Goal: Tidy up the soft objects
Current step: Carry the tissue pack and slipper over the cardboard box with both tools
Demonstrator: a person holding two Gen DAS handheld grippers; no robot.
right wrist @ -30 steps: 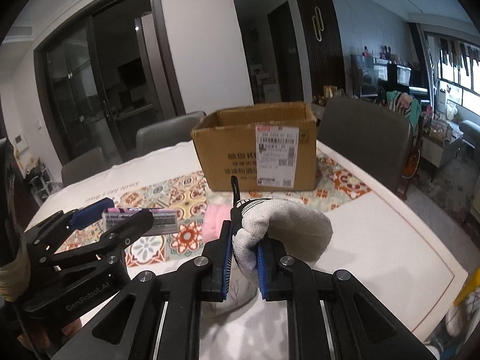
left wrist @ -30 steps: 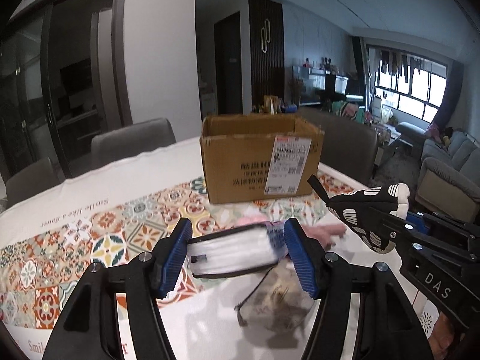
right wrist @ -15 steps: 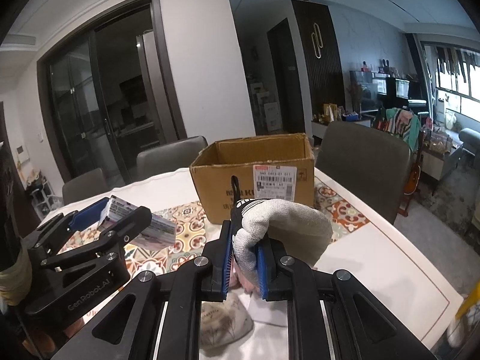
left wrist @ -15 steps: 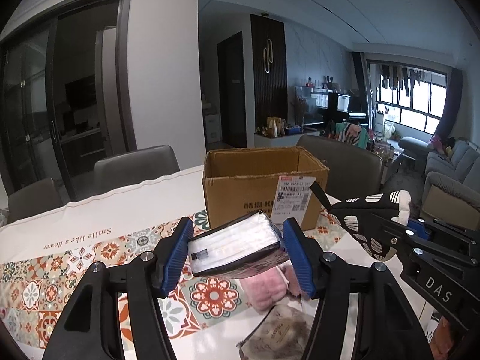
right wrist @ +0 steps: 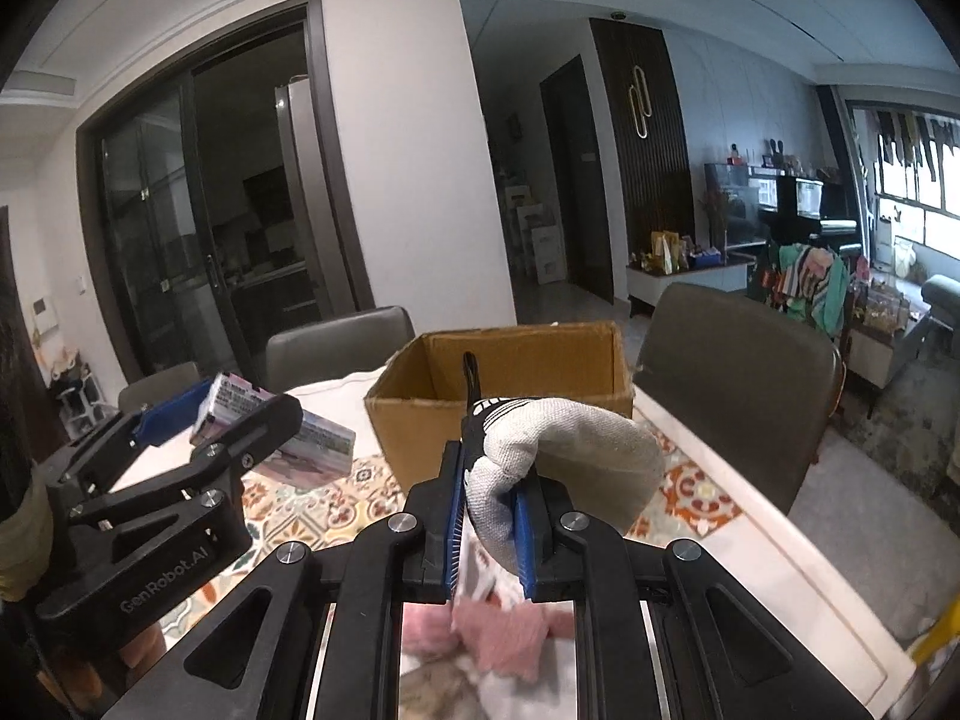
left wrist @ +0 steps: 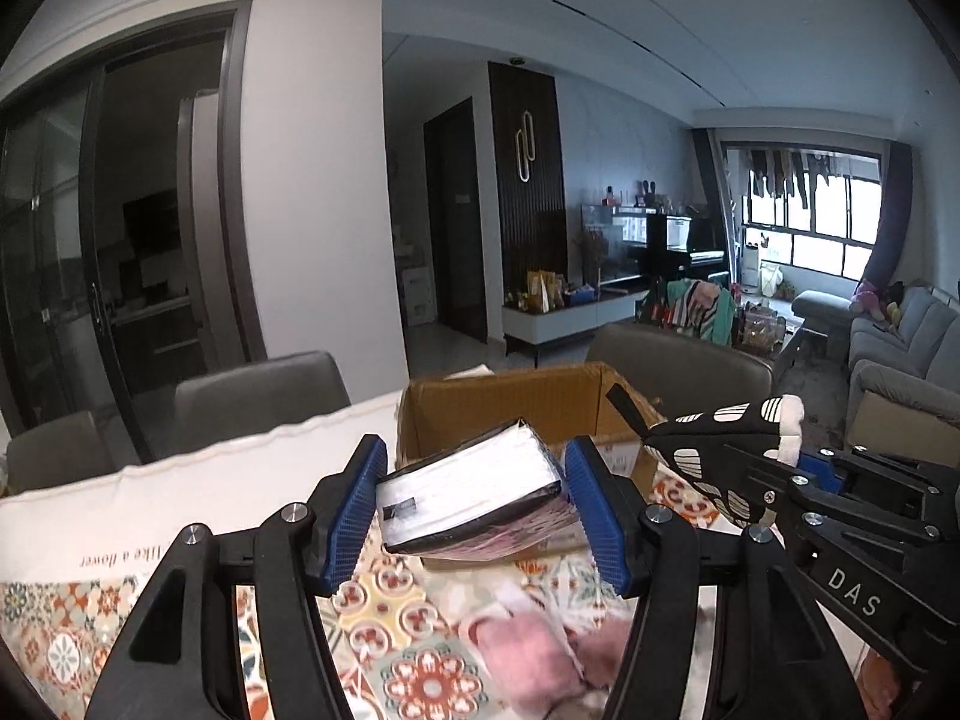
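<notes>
Behind both grippers, on the patterned tablecloth (left wrist: 384,594), stands an open cardboard box (right wrist: 516,360); I can see only bare inner walls, its floor is hidden. My left gripper (left wrist: 474,507) is about half open and clamps a plastic-wrapped pack of tissues (left wrist: 468,495) between its blue pads, lifted clear of the table, just before the box. My right gripper (right wrist: 487,501) is nearly closed, pinching an oven mitt (right wrist: 570,450) by its cuff, also raised. Pink fluffy cloth (left wrist: 528,654) lies on the table below.

Oven mitt (right wrist: 576,450) between right fingers (right wrist: 523,534)
</notes>
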